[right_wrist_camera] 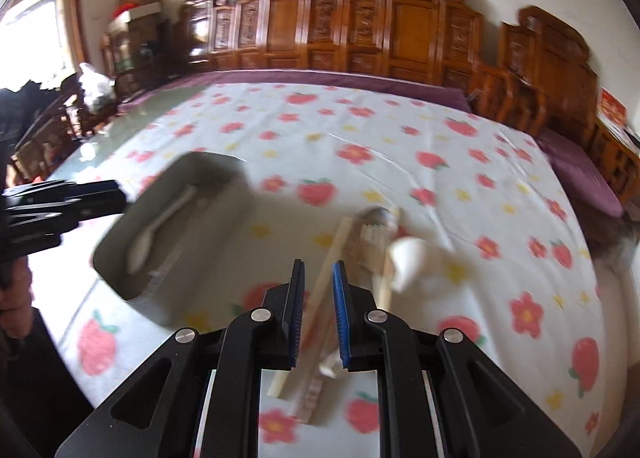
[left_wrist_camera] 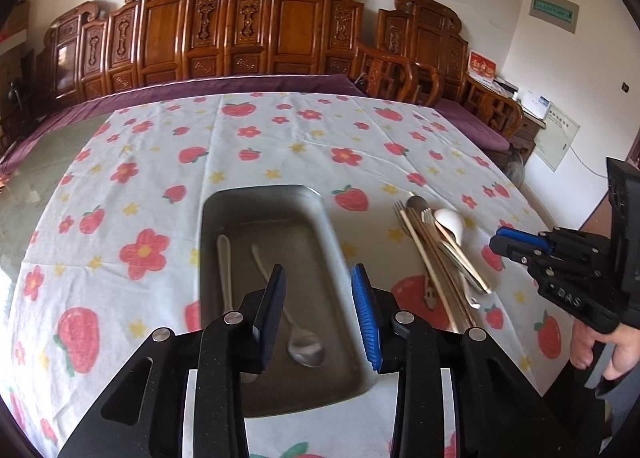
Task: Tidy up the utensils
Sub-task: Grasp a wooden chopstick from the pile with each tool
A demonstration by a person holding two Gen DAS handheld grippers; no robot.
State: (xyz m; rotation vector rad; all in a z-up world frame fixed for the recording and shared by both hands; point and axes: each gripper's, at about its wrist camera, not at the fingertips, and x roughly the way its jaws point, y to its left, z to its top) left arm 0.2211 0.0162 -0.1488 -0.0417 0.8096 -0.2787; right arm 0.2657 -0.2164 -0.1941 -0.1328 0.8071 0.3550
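A grey metal tray (left_wrist_camera: 276,217) lies on the strawberry tablecloth and holds a metal spoon (left_wrist_camera: 305,346) and a pale spoon (left_wrist_camera: 225,266). My left gripper (left_wrist_camera: 319,278) hangs open above the tray, nothing between its pads. To the tray's right sits a pile of utensils (left_wrist_camera: 440,258): wooden chopsticks (left_wrist_camera: 424,258), forks (left_wrist_camera: 400,209) and a white ceramic spoon (left_wrist_camera: 452,219). My right gripper (left_wrist_camera: 505,240) hovers by that pile. In the blurred right wrist view its jaws (right_wrist_camera: 319,270) stand narrowly apart over a chopstick (right_wrist_camera: 336,242) lying on the cloth, beside the white spoon (right_wrist_camera: 412,262).
The tablecloth (left_wrist_camera: 280,137) covers a large table whose glass top shows at the left. A carved wooden bench (left_wrist_camera: 280,25) with a purple cushion runs behind it. A hand (left_wrist_camera: 600,346) holds the right gripper's handle. The left gripper (right_wrist_camera: 100,197) shows beside the tray (right_wrist_camera: 224,173).
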